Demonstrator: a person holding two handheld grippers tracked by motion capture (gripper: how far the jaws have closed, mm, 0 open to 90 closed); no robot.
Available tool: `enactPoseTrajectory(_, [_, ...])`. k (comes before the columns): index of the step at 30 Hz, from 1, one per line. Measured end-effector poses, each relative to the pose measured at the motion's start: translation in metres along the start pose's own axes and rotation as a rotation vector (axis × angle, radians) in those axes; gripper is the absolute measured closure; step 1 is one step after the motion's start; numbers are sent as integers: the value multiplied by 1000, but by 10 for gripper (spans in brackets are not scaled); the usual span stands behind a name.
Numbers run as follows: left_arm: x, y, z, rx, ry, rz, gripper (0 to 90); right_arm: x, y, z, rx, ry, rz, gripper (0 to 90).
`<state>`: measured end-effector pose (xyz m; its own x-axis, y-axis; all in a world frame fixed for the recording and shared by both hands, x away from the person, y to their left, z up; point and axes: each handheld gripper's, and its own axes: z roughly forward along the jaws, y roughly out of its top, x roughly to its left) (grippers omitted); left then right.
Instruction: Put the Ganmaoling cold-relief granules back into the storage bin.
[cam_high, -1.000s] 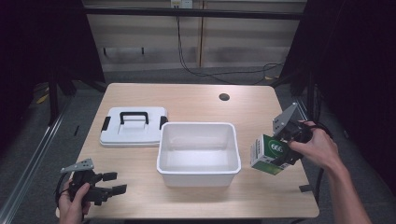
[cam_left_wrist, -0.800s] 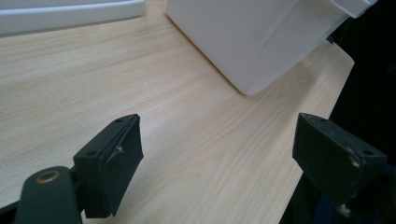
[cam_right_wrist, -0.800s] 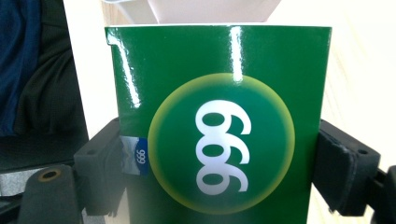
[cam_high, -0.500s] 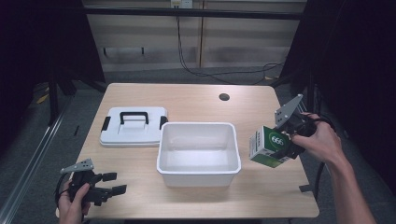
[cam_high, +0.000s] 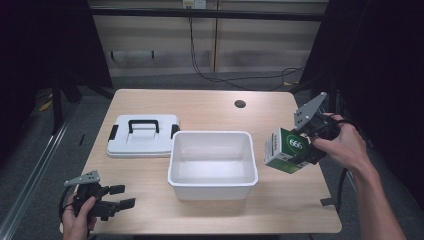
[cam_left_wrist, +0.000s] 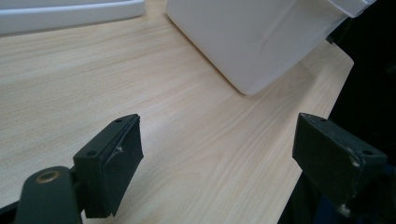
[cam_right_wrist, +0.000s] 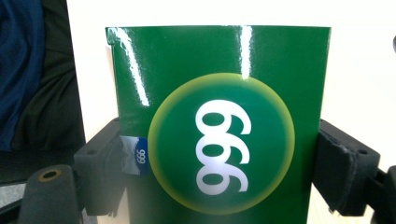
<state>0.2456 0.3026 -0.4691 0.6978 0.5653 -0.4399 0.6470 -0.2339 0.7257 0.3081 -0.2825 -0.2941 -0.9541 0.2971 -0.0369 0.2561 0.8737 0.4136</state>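
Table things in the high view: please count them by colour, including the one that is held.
White: 2, the open tub and the lid with black handle.
Green: 1, the box held in the right tool.
Total: 3.

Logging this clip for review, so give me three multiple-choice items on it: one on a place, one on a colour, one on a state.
1. Where does the lid lie?
A. On the tub
B. On the table, left of the tub
C. In the left gripper

2. What is the main colour of the box printed with three digits?
A. Green
B. Red
C. Yellow

3. How is the left gripper?
A. Shut on the lid
B. Shut on the box
C. Open, holding nothing

Key: 1 B, it lies flat beside the open white tub. 2 A, the right gripper view shows green. 3 C, its jaws stand apart over bare table.
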Motion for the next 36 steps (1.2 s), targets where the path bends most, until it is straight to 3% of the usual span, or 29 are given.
enactPoseTrajectory(22, [0,0,-1,-3,-1,0,160,1,47,-14,-43,-7,-54,163])
enactPoseTrajectory(36, [0,0,-1,-4,-1,-1,160,-1,78,3,-40,34,-88,163])
